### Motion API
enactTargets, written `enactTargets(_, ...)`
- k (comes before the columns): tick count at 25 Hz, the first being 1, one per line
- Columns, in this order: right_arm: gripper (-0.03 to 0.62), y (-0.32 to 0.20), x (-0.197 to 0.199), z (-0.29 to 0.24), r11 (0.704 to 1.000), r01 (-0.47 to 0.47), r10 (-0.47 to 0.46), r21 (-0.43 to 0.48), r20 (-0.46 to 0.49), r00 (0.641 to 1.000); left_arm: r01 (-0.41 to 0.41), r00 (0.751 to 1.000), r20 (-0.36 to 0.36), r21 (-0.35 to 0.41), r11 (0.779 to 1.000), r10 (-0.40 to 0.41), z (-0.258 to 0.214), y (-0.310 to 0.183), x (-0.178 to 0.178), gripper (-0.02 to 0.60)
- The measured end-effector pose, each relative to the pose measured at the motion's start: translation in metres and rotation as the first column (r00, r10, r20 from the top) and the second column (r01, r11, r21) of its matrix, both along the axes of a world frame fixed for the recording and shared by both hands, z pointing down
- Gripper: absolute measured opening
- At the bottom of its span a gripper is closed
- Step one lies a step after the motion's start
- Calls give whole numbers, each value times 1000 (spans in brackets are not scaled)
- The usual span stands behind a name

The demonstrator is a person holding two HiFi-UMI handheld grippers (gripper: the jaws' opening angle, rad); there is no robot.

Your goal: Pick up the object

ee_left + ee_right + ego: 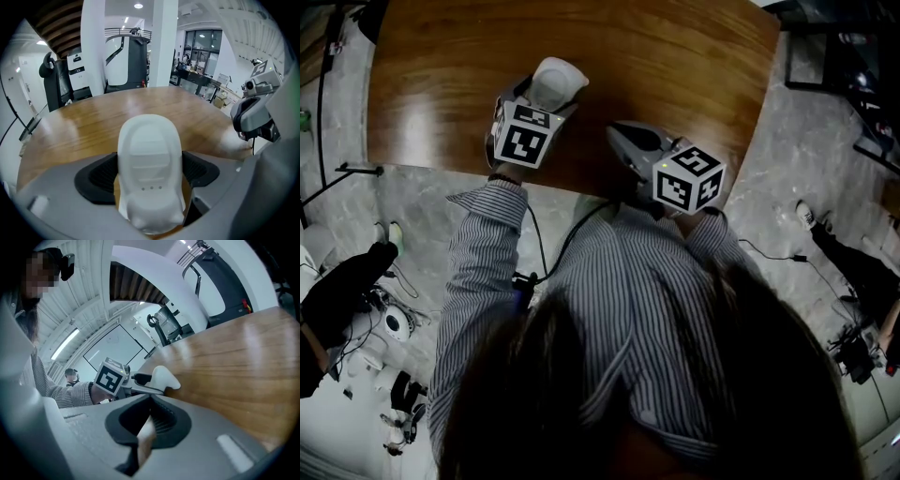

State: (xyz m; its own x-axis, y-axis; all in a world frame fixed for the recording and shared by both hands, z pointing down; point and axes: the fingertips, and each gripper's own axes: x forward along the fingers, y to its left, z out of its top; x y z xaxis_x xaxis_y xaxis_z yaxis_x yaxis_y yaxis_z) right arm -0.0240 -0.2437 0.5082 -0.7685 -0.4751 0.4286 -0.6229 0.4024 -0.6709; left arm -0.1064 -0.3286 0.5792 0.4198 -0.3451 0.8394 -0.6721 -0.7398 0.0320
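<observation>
A white, rounded plastic object (pixel 558 80) (pixel 150 168) sits between the two black pads of my left gripper (pixel 546 96) (pixel 150 174), over the wooden table (pixel 675 56) near its front edge. The jaws stand wide after spreading. Thin slivers of table show beside the object, so the pads do not press on it. My right gripper (pixel 633 141) (pixel 149 420) hovers to the right, its pads together with nothing between them. From the right gripper view the object (pixel 164 377) juts out of the left gripper (pixel 126 380).
The table's front edge (pixel 441 169) runs just under both grippers, with grey marble floor (pixel 422 216), cables and gear (pixel 394 319) below it. White pillars (pixel 164 42) and a large white machine (pixel 124 61) stand beyond the table's far side.
</observation>
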Motion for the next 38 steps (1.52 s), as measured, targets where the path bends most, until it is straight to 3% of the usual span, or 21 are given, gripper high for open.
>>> enactTargets(10,2,4,4,-6,1000,3,-3,21,6,1000,55,998,-35,-27,998,-56,3,0,1,440)
enactTargets(17,2,6,12,-26,997,1,-1,82,-5,1000,167,972,-170,-3,986,-165,-40,10,2,440)
enactTargets(21,2,5,9,-46,990,19,-18,139,-4,1000,289,904,-327,-3,957,-274,-77,16,-3,440)
enactTargets(27,2,2,5,-73,974,34,-36,222,4,999,407,805,-476,9,913,-354,-116,35,-8,440)
enactTargets(33,2,6,2,-86,963,49,-48,265,-11,999,462,651,-670,-25,887,-358,-156,62,-4,440)
enactTargets(38,2,15,-7,-90,960,76,-73,269,-21,997,486,543,-770,-36,873,-334,-176,80,-9,440)
